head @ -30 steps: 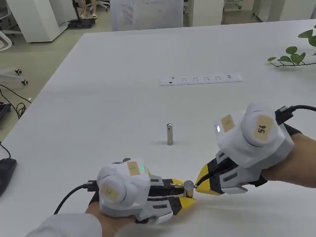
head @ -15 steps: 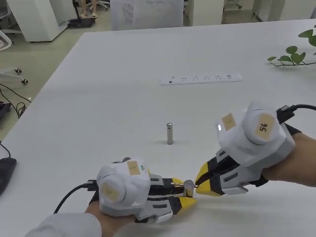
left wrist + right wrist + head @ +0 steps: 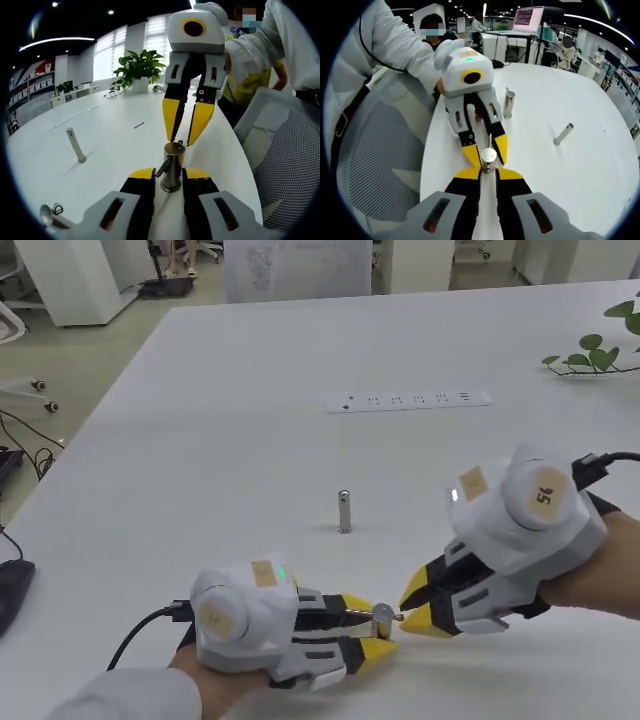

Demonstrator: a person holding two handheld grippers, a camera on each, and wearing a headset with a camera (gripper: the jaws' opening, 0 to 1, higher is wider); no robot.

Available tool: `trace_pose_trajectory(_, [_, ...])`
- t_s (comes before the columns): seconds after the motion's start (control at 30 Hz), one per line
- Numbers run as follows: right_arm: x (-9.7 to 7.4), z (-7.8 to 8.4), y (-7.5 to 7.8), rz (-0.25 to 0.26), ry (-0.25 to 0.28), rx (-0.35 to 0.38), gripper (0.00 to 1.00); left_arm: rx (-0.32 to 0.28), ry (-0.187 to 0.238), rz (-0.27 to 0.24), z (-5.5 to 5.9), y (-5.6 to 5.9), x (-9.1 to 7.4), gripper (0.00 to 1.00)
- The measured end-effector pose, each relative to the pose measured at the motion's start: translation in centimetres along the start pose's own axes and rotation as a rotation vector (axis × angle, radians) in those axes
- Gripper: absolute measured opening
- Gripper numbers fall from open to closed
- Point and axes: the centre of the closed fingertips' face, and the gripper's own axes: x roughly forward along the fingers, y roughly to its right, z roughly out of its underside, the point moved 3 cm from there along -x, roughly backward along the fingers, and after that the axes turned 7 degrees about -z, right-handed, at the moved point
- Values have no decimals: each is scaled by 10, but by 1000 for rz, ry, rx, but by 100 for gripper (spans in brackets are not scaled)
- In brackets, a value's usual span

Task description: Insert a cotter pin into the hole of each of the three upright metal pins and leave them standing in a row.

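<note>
My left gripper point(image 3: 372, 628) point(image 3: 170, 174) is shut on an upright metal pin point(image 3: 383, 616) point(image 3: 172, 155) point(image 3: 488, 156) near the table's front edge. A thin cotter pin tip point(image 3: 161, 170) sticks out of its side. My right gripper point(image 3: 403, 612) point(image 3: 489, 173) meets the pin from the other side, its yellow fingers point(image 3: 172, 117) nearly together on the cotter pin's far end. A second pin point(image 3: 344, 511) point(image 3: 76, 145) point(image 3: 563, 134) stands alone mid-table. A third pin point(image 3: 47, 214) point(image 3: 508, 103) with a wire ring through it stands close behind the left gripper.
A white power strip point(image 3: 408, 400) lies further back on the white table point(image 3: 200, 440). A green plant point(image 3: 595, 348) reaches in at the far right. A small thin piece point(image 3: 139, 124) lies on the table beyond the grippers. A mesh chair point(image 3: 380, 150) stands beside the table.
Both grippers stay at the held pin, tip to tip. The right gripper has edged slightly to the right; the rest of the shift is the camera's.
</note>
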Motion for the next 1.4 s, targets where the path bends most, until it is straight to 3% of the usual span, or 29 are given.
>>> trace_pose_trajectory(0.37, [3,5,1,4,23,19,18,-90,-7,56,0,4,-28,37])
trace_pose_trajectory(0.63, [11,10,4,4,49,52,22,-125,5,61,-1,9,-52,48])
trace_pose_trajectory(0.8, [17,11,1,0,65,60,23,-163,21,34,-3,9,-63,58])
trace_pose_trajectory(0.93, [21,12,3,24,94,64,23,-177,29,9,-2,9,-73,60])
trace_pose_trajectory(1.1, [26,11,4,29,137,88,23,-217,71,-75,-3,-3,-88,60])
trace_pose_trajectory(1.4, [35,11,6,28,164,101,23,-253,96,-149,0,-10,-104,62])
